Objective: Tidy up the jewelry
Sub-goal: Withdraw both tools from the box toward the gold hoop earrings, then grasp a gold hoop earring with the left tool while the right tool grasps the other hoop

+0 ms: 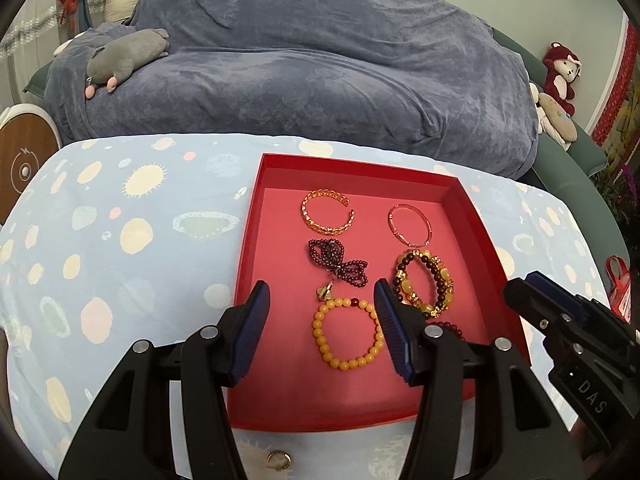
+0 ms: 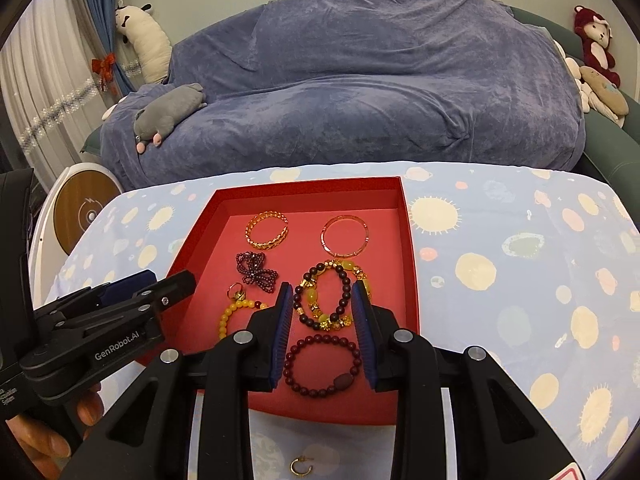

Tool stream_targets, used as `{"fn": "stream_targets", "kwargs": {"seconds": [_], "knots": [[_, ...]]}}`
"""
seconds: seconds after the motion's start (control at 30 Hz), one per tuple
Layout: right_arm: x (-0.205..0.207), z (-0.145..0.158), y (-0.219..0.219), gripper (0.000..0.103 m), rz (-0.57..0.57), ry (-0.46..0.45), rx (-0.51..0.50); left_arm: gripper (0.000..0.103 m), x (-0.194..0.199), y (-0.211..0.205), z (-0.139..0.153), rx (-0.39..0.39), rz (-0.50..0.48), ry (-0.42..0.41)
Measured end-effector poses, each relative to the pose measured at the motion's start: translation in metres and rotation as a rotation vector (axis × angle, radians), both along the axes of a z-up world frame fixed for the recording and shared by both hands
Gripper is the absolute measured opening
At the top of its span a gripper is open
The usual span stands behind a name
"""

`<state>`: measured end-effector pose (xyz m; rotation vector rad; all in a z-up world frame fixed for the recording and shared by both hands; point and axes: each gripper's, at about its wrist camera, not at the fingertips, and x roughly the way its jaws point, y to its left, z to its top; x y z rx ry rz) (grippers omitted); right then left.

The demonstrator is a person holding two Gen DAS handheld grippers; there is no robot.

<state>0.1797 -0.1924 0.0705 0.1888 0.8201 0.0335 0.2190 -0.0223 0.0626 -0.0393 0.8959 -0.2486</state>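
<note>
A red tray [image 1: 486, 240] [image 2: 408, 248] lies on the table and holds several bracelets. In it are a gold cuff [image 1: 326, 216] [image 2: 267, 232], a thin pink bangle [image 1: 410, 225] [image 2: 345, 237], a purple bead piece [image 1: 340, 264] [image 2: 256, 271], a yellow bead bracelet [image 1: 347, 334] [image 2: 230, 318], a mixed dark-and-yellow bead bracelet [image 1: 426, 282] [image 2: 332, 298] and a dark red bead bracelet [image 2: 322, 365]. My left gripper [image 1: 322, 328] is open and empty above the yellow bracelet. My right gripper [image 2: 322, 334] is open and empty above the dark red bracelet. A small gold earring [image 1: 279, 460] [image 2: 298, 466] lies on the cloth before the tray.
The table wears a light blue cloth with planet prints [image 1: 120, 240] [image 2: 520, 260]. Behind it stands a sofa under a blue-grey cover [image 1: 300, 72] [image 2: 360, 80] with a grey plush toy [image 1: 128, 56] [image 2: 168, 114]. A round white device [image 2: 86, 204] stands at the left.
</note>
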Motion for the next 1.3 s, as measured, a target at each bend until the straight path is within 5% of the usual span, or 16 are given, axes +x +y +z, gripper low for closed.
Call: {"fn": "stream_targets", "kwargs": {"seconds": [0.43,0.9,1.3], "knots": [[-0.057,0.006,0.013,0.03,0.019,0.018,-0.005,0.051,-0.059,0.036,0.004,-0.016,0.022,0.003],[-0.101,-0.052,0.025,0.03,-0.005,0.157,0.023,0.051,-0.116,0.062,-0.047,-0.005,0.045,0.099],[-0.094,-0.081,0.035,0.03,-0.011,0.21,0.023,0.051,-0.119,0.055,-0.064,0.014,0.056,0.123]]}}
